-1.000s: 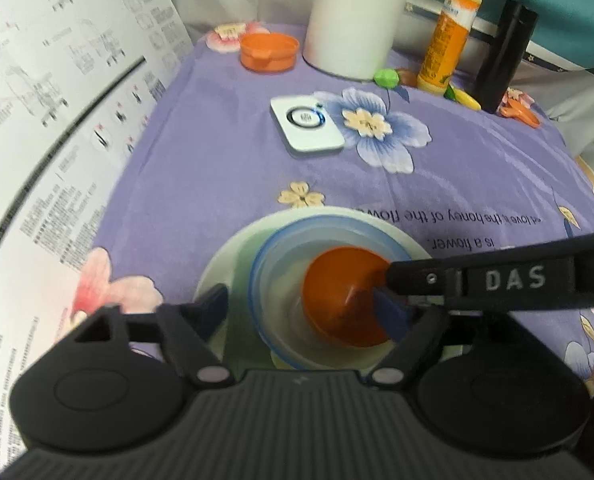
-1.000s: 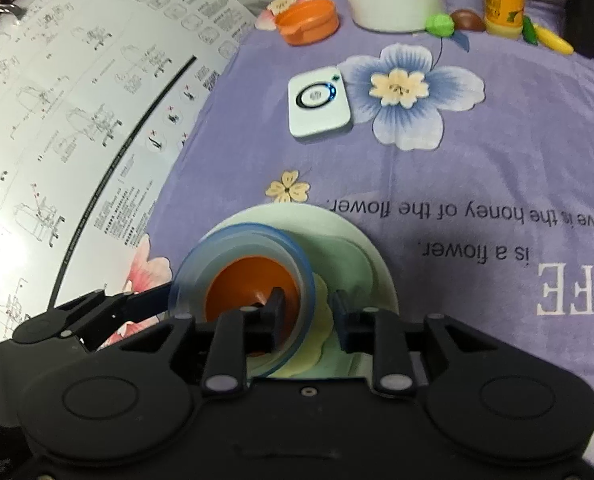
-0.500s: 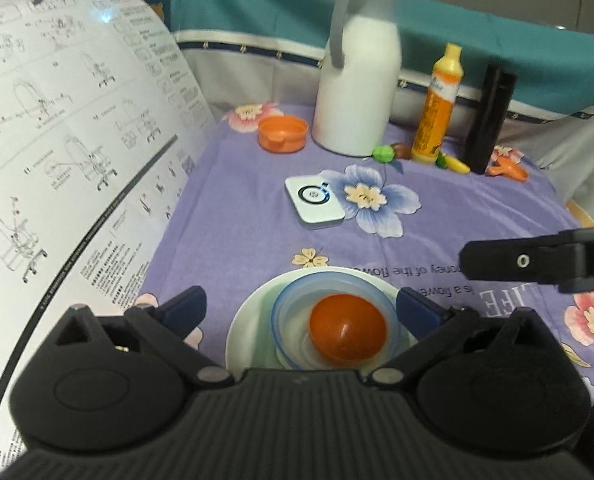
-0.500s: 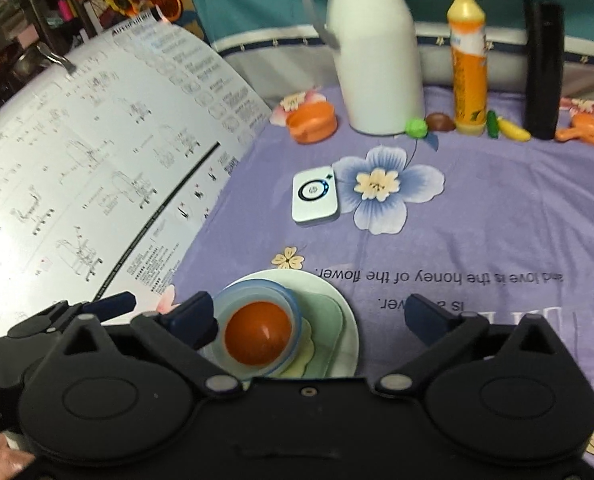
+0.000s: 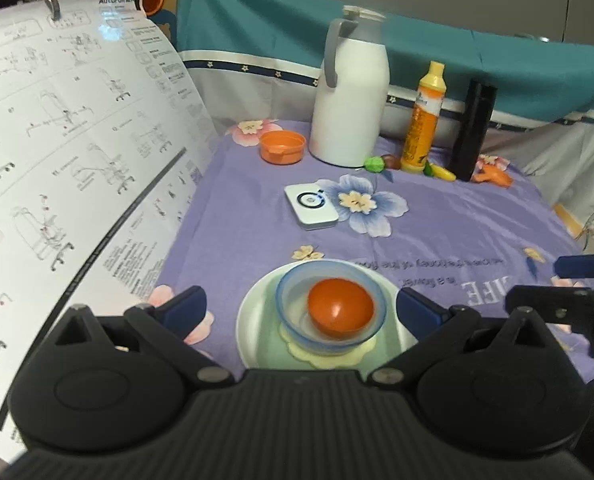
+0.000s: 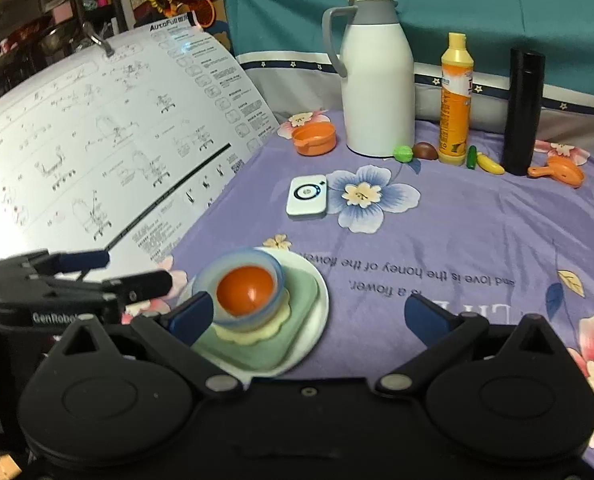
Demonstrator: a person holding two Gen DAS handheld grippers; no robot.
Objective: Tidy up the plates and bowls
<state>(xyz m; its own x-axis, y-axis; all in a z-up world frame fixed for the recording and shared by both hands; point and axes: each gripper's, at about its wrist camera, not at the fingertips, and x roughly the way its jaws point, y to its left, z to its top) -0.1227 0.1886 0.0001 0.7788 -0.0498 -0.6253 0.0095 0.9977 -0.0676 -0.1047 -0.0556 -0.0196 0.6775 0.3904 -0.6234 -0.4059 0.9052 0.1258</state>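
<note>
Both the left gripper (image 5: 299,312) and right gripper (image 6: 309,314) are hanging above the cloth (image 6: 477,240) with jaws wide apart and nothing between them, having just been opening. The stack is sitting near the cloth's front edge: orange bowl (image 6: 245,290) nesting in a clear blue bowl (image 6: 275,270), over a scalloped dish (image 6: 257,334), a green plate (image 6: 303,300) and a white plate (image 6: 321,312). These are looking like light, stiff, smooth plastic, so likely slipping under the pads and sliding on each other; I'd be pinching a bowl at its rim wall, or the white plate's edge to shift the whole stack.
</note>
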